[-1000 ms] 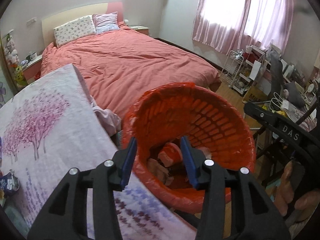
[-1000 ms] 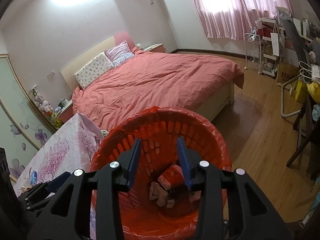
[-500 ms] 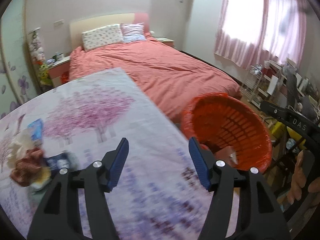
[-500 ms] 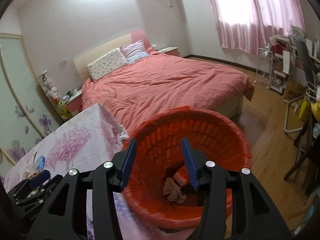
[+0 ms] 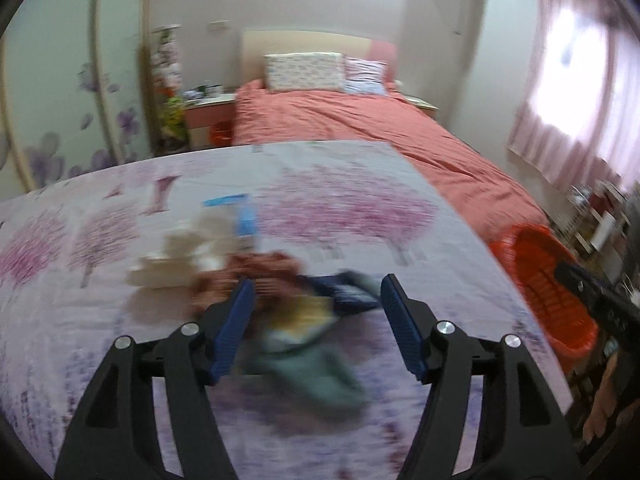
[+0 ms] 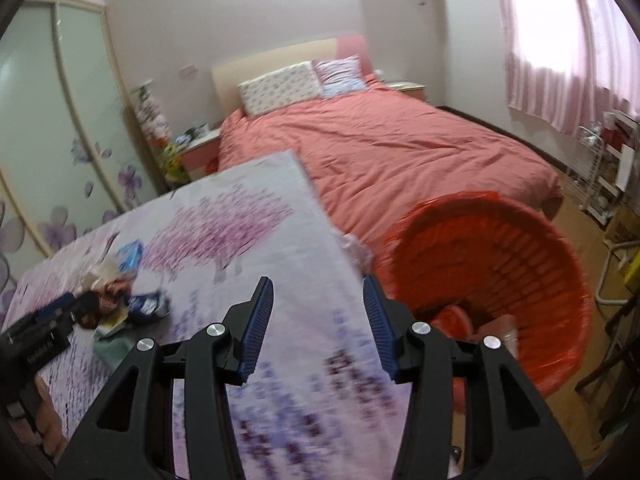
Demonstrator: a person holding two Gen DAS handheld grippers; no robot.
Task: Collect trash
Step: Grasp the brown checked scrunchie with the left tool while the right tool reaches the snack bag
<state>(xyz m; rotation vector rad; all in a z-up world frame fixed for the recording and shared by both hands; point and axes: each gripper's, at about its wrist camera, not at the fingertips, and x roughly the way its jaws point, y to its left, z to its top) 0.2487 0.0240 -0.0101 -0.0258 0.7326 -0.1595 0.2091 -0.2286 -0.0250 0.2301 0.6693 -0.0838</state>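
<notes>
A pile of trash (image 5: 280,300) lies on the floral tablecloth (image 5: 340,208): crumpled tissue, a brown wrapper, blue and yellow packets, a green scrap. My left gripper (image 5: 316,328) is open and empty, just above the pile. The pile also shows in the right wrist view (image 6: 120,304), with the left gripper (image 6: 52,320) beside it. My right gripper (image 6: 318,320) is open and empty, over the table's right edge. The red-lined trash basket (image 6: 500,248) stands right of the table with trash inside; it also shows in the left wrist view (image 5: 540,280).
A bed with a pink cover (image 6: 400,152) stands behind the table. A wardrobe with flower decals (image 6: 52,140) is at the left. A wire rack (image 6: 600,168) and chair legs are at the right on the wooden floor.
My left gripper has swung left from over the basket to the trash pile on the table. My right gripper has moved left off the basket toward the table edge. Both jaws have opened wider.
</notes>
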